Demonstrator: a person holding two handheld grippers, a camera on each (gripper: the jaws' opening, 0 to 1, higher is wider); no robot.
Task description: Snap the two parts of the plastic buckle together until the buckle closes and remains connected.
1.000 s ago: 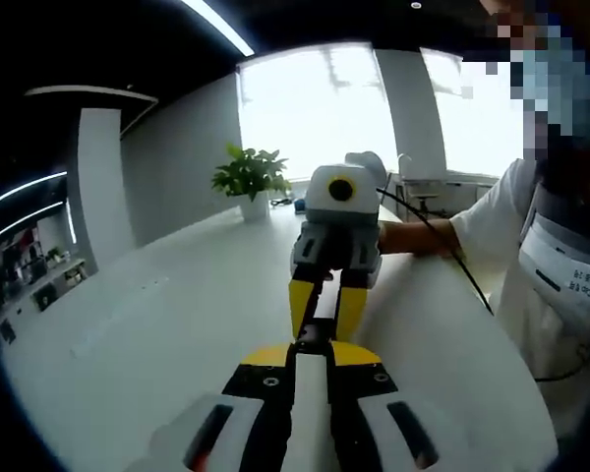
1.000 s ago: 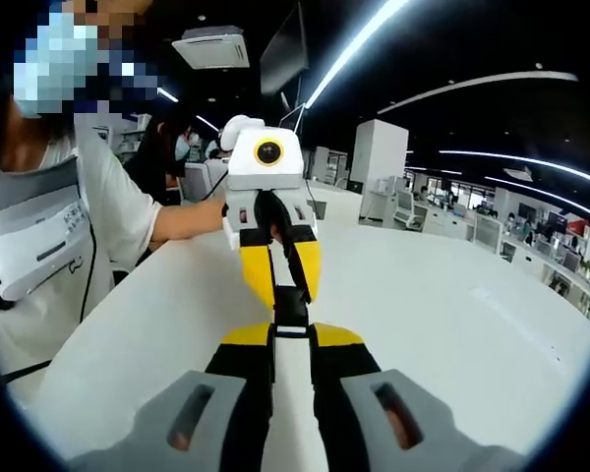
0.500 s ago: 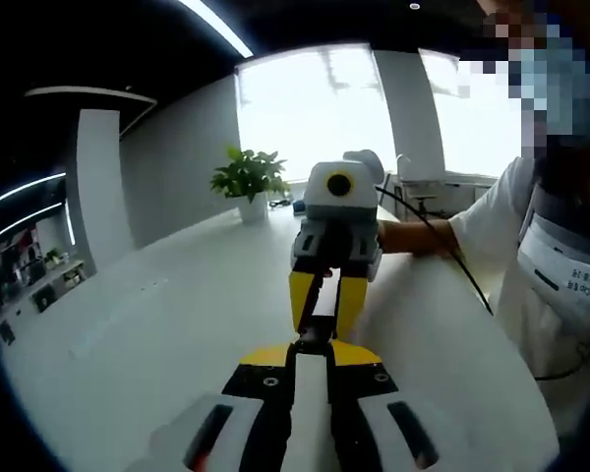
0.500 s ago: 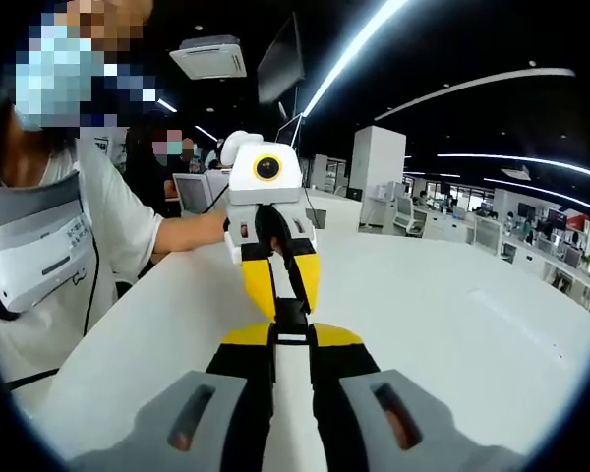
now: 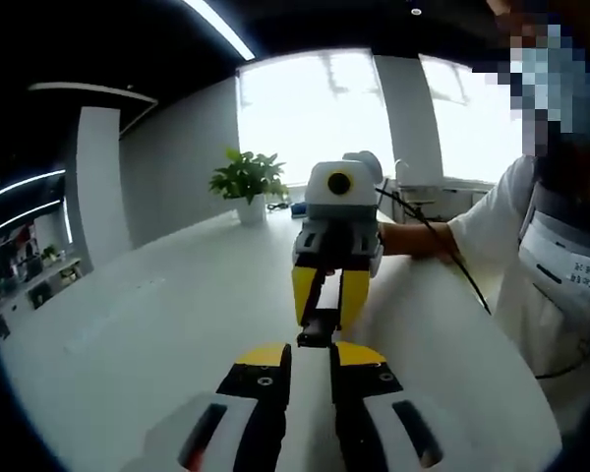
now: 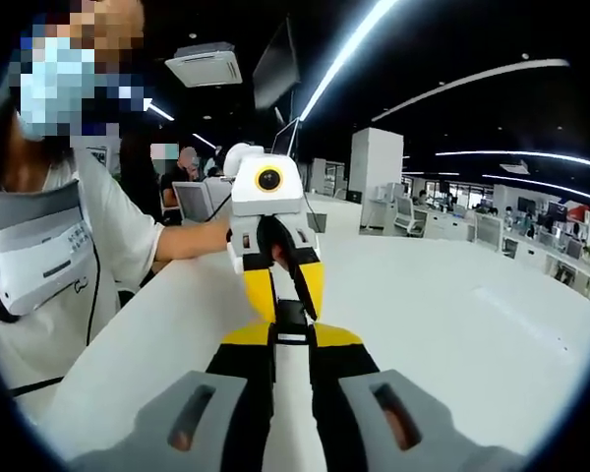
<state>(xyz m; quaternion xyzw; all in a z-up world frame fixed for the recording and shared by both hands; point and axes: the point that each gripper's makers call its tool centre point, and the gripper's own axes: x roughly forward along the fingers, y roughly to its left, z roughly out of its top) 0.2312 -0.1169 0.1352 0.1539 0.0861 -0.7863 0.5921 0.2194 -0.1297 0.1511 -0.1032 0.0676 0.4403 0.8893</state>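
The black plastic buckle (image 5: 317, 328) hangs above the white table (image 5: 147, 324), small and dark; its join is too small to make out. In the left gripper view my left gripper (image 5: 312, 354) stands open, its yellow-tipped jaws parted just short of the buckle. Facing it, my right gripper (image 5: 322, 317) pinches the buckle's far end. In the right gripper view my right gripper (image 6: 291, 336) is shut on the buckle (image 6: 291, 315). Opposite it, the left gripper (image 6: 287, 307) has its yellow fingers (image 6: 259, 283) spread either side of the buckle.
A person in a white shirt (image 5: 536, 246) stands at the table's edge, one forearm (image 5: 413, 237) resting on it. A potted plant (image 5: 248, 179) sits at the far end. Office desks and screens (image 6: 442, 221) lie beyond the table (image 6: 452, 315).
My left gripper's jaws have parted and let go of the buckle. The right gripper has kept its hold, and the buckle has stayed in place.
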